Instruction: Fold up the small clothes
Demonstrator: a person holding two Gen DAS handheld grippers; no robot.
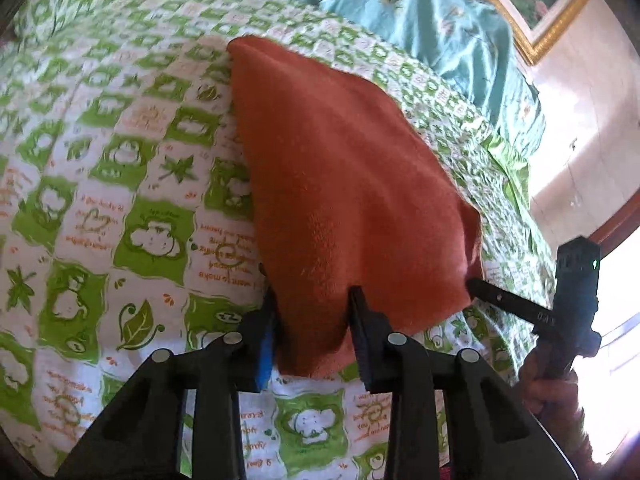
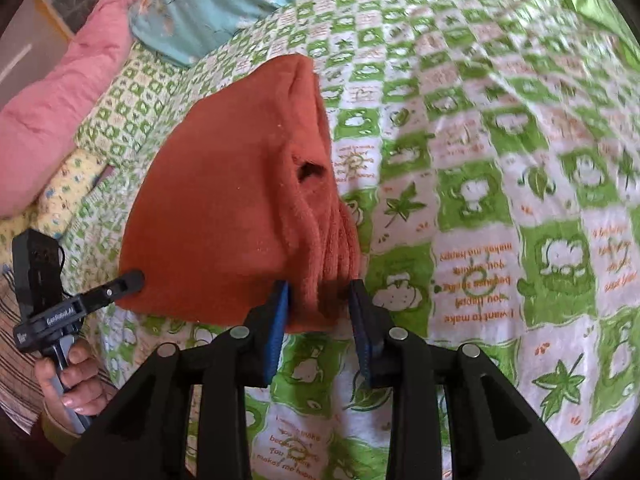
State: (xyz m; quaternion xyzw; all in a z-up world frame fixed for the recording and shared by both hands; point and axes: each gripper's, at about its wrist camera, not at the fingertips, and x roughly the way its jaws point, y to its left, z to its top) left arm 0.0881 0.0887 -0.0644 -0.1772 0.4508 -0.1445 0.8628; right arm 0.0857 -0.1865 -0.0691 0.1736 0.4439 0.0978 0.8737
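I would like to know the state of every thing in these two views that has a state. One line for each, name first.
Orange cloth: folded in layers, near edge between both grippers' fingers.
Left gripper: jaws partly open around the cloth's near edge; grip unclear.
Right gripper: jaws partly open around the bunched corner; grip unclear.
Green patterned bedsheet: spread flat under the cloth.

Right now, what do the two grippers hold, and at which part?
The orange cloth: left gripper and right gripper each have its near edge between their jaws; firm clamping cannot be told.
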